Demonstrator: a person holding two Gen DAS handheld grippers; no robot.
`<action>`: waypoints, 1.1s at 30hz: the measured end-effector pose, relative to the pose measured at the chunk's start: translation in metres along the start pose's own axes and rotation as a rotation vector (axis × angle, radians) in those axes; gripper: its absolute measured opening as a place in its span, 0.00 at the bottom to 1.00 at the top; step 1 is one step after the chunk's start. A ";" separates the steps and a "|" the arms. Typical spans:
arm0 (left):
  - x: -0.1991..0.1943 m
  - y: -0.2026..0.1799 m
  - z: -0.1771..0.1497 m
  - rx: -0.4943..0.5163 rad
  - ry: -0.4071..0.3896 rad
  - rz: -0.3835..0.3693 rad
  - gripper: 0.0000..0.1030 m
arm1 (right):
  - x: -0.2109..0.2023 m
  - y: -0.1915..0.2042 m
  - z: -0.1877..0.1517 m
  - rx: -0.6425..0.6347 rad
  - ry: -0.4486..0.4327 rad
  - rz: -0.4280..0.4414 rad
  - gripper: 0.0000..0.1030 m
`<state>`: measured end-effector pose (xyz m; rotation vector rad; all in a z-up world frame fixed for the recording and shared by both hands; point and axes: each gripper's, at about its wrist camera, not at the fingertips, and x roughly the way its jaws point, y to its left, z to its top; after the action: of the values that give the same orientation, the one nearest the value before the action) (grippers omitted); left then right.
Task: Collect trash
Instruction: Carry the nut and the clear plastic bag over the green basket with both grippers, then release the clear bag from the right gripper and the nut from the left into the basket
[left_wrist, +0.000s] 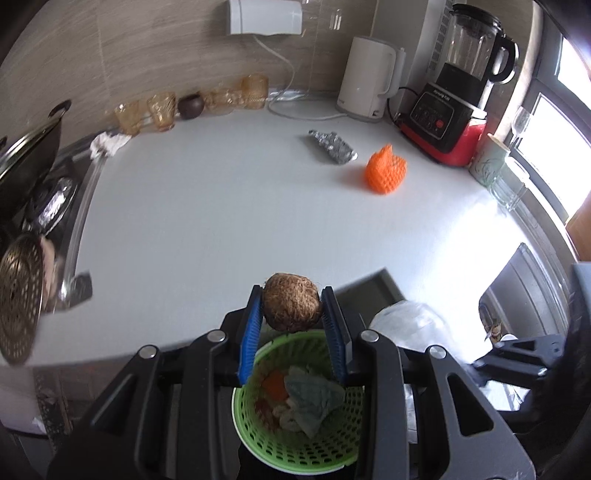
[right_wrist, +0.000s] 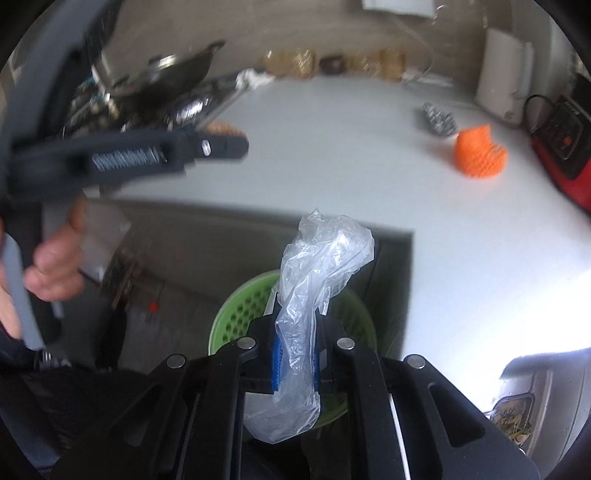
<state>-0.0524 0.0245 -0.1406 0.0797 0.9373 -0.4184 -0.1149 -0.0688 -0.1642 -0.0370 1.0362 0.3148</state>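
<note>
My left gripper (left_wrist: 291, 308) is shut on a brown fibrous ball (left_wrist: 291, 306) and holds it above a green perforated basket (left_wrist: 258, 435) that has scraps inside. My right gripper (right_wrist: 295, 354) is shut on a crumpled clear plastic bag (right_wrist: 317, 266) above the same green basket (right_wrist: 236, 314). The left gripper with its brown ball (right_wrist: 221, 129) shows blurred at the upper left of the right wrist view. On the white counter lie an orange foam net (left_wrist: 386, 168), a crumpled foil piece (left_wrist: 332, 146) and a white tissue (left_wrist: 109, 144). The net (right_wrist: 480, 153) and foil (right_wrist: 437, 118) also show in the right wrist view.
A white kettle (left_wrist: 369, 79), a black and red blender (left_wrist: 454, 96), amber glasses (left_wrist: 162, 110) and a dark cup (left_wrist: 190, 107) line the back wall. A sink with pans (left_wrist: 33, 166) is at the left. Clear glasses (left_wrist: 511, 184) stand at the right by the window.
</note>
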 end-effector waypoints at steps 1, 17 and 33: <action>-0.001 0.001 -0.005 -0.003 0.004 0.003 0.31 | 0.008 0.002 -0.005 -0.005 0.022 0.009 0.12; -0.001 0.027 -0.054 -0.083 0.083 0.055 0.31 | 0.058 0.029 -0.034 -0.137 0.160 -0.020 0.46; 0.028 0.019 -0.079 -0.046 0.175 0.022 0.31 | 0.015 0.026 -0.019 -0.125 0.041 -0.121 0.75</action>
<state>-0.0909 0.0527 -0.2118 0.0860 1.1166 -0.3735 -0.1316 -0.0437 -0.1835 -0.2186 1.0492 0.2690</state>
